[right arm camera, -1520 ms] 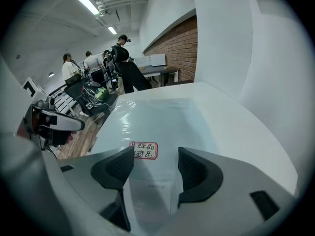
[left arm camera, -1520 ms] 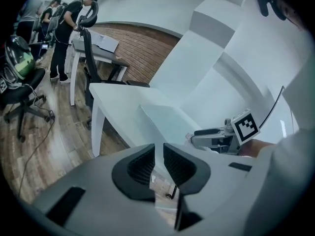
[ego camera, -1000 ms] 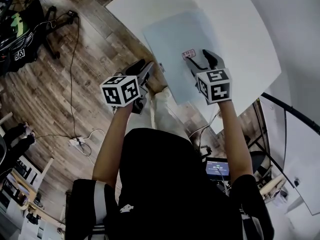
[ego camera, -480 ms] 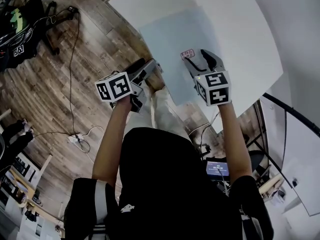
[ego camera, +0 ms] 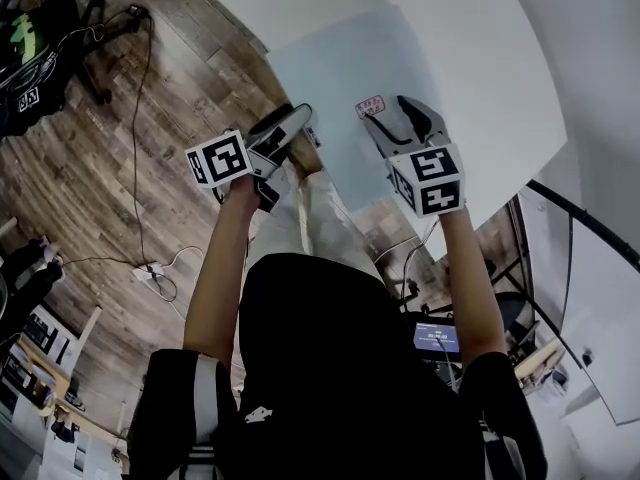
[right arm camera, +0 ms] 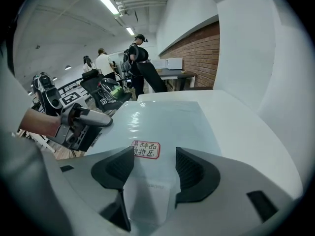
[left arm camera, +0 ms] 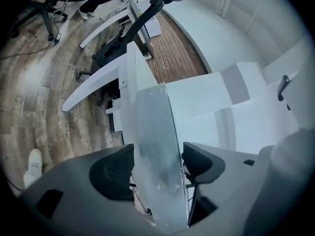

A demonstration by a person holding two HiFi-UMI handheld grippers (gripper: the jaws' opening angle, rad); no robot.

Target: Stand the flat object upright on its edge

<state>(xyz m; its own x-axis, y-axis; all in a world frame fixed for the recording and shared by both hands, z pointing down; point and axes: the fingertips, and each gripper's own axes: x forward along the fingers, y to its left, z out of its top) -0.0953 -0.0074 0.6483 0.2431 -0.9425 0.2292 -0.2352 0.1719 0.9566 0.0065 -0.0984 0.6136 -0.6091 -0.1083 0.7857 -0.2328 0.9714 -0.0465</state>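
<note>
The left gripper (ego camera: 290,128) has rolled over at the bench's left edge, its marker cube (ego camera: 220,158) now showing a different face. Its jaws have just been opening and now stand wide apart, with the side edge of the pale blue flat panel (ego camera: 360,68) between them but not pinched. The right gripper (ego camera: 398,123) sits over the panel's near end beside the red-bordered label (ego camera: 369,107). Its jaws are also apart and clamp nothing; whether they touch the surface I cannot tell. The panel lies flat on the white bench (ego camera: 480,48), so nothing has been stood up, and the released left side suggests a fresh hold is being set up before any lift. The panel's left edge runs close along the bench's edge and seems to reach it, which gives the left gripper access from over the wooden floor (ego camera: 100,168). It also leaves little margin there against a slip. Beyond and to the right of the panel the bench top shows only bare white surface, the safer side for tipping the panel onto its edge.
</note>
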